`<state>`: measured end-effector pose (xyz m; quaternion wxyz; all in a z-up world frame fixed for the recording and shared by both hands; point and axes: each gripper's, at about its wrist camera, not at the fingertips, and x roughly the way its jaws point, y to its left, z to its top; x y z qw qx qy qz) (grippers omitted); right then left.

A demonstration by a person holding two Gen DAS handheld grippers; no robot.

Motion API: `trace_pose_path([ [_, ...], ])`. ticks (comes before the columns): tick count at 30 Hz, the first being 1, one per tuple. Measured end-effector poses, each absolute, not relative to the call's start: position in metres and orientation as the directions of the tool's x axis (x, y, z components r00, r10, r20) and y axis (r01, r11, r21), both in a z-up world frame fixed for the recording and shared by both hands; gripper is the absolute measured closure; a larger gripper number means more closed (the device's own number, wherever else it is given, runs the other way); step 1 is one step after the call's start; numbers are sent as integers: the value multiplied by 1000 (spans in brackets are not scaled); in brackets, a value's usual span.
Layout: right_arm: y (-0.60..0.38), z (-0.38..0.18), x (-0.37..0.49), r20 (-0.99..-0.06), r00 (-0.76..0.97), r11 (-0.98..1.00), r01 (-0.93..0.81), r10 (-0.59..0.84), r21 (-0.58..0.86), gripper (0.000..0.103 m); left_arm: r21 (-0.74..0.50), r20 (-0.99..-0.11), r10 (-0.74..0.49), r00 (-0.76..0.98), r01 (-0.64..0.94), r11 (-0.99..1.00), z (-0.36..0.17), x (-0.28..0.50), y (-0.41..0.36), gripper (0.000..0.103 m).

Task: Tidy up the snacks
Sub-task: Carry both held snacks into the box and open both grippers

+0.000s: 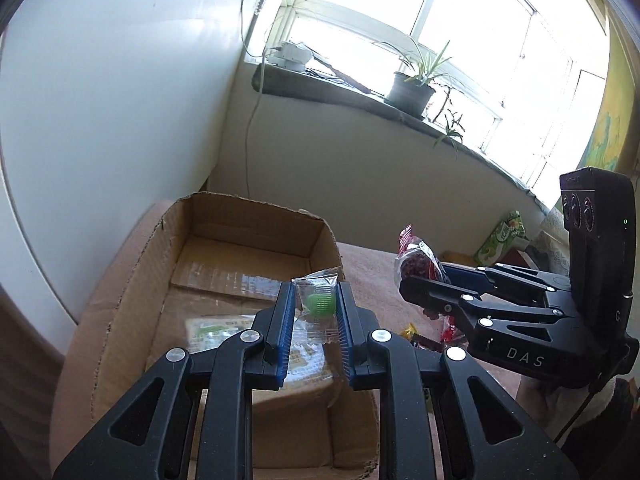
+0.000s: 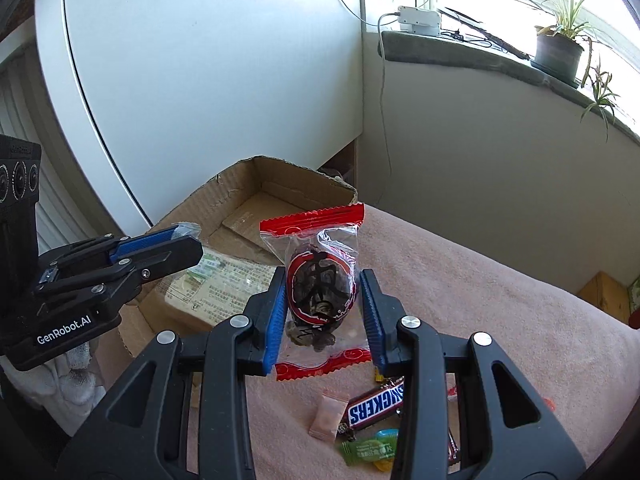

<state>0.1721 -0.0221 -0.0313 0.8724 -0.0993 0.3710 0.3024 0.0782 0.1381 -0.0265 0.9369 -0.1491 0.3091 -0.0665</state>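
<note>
My left gripper point(image 1: 316, 304) is shut on a clear wrapper with a green candy point(image 1: 320, 300), held above the open cardboard box point(image 1: 224, 220). My right gripper point(image 2: 324, 300) is shut on a clear packet with red ends and dark fruit inside point(image 2: 320, 280), held over the pink cloth beside the box point(image 2: 256, 184). From the left wrist view the right gripper point(image 1: 416, 280) and its packet point(image 1: 416, 258) hang to the right of the box. From the right wrist view the left gripper point(image 2: 188, 240) hovers over the box's near side.
A flat printed packet point(image 2: 216, 284) lies inside the box. On the pink cloth point(image 2: 500, 300) lie a Snickers bar point(image 2: 376, 400), a pink sachet point(image 2: 326, 416) and a green candy point(image 2: 368, 450). A white panel stands behind the box; a sill with potted plants point(image 1: 412, 88) lies beyond.
</note>
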Motion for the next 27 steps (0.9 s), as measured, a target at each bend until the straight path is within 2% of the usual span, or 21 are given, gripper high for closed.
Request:
trace_pose_path([
  [27, 42, -55, 207, -748, 477, 767, -639, 461, 65, 66, -288, -586, -92, 805, -100, 952, -30, 90, 169, 84],
])
